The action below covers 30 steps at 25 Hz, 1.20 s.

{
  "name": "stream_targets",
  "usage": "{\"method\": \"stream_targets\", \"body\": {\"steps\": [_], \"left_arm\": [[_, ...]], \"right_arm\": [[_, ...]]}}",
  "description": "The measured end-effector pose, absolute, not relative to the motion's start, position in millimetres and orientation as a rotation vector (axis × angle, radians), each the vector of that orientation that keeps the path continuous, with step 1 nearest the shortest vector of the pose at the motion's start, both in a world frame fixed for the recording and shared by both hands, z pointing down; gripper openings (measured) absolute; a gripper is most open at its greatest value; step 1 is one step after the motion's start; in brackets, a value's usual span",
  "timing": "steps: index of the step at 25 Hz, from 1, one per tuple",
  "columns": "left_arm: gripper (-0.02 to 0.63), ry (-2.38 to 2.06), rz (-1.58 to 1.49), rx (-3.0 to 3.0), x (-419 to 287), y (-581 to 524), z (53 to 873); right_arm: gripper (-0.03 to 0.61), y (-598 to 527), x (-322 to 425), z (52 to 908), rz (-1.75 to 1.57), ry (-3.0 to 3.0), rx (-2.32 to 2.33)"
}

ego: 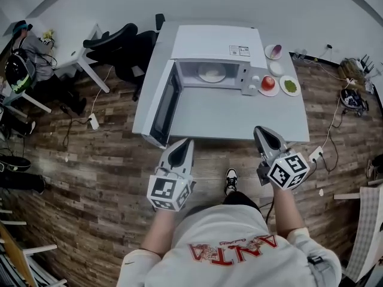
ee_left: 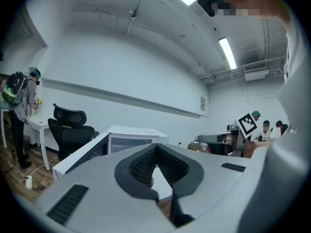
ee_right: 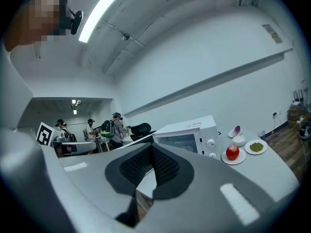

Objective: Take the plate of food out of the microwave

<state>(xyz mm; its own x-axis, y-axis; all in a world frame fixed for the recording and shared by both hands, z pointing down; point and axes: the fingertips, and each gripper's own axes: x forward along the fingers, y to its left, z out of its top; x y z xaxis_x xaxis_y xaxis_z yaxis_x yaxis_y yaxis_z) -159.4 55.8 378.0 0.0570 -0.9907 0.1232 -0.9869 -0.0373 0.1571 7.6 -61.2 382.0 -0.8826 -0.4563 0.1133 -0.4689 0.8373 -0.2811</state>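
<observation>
While the left claw (ego: pixel 183 143) and right claw (ego: pixel 262 131) both hang closed on nothing, just short of the bench's (ego: pixel 239 121) near edge, the plate of food (ego: pixel 212 73) sits inside the microwave (ego: pixel 216 43), door (ego: pixel 163 103) swung open leftward. Right of microwave: apple (ego: pixel 268 82), plate of greens (ego: pixel 290 86).

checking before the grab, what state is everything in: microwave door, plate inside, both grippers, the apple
microwave door: open, swung fully out
plate in the microwave: inside the cavity, not yet taken out
left gripper: shut, nothing between its jaws
right gripper: shut, nothing between its jaws
apple: whole, on a small plate beside the microwave
</observation>
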Motion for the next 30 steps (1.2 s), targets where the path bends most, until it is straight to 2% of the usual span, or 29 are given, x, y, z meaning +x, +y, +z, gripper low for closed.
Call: {"method": "stream_targets", "body": {"steps": [13,20,30], "left_arm": [[0.009,-2.108,-0.016,1.964,-175.3,-76.3,388.6],[0.009,-2.130,0.026,1.892,-180.6,-106.9,407.4],[0.009,-2.068,0.014,1.937,-210.7,-122.1,423.6]], "right_arm": [[0.002,-208.1,-11.2,415.6,0.799,-2.911,0.639],[0.003,-246.9,-26.6,478.5,1.364,-2.745,0.650],[0.003,-262.6,-79.4,533.7,1.861,-2.513,0.824]]}}
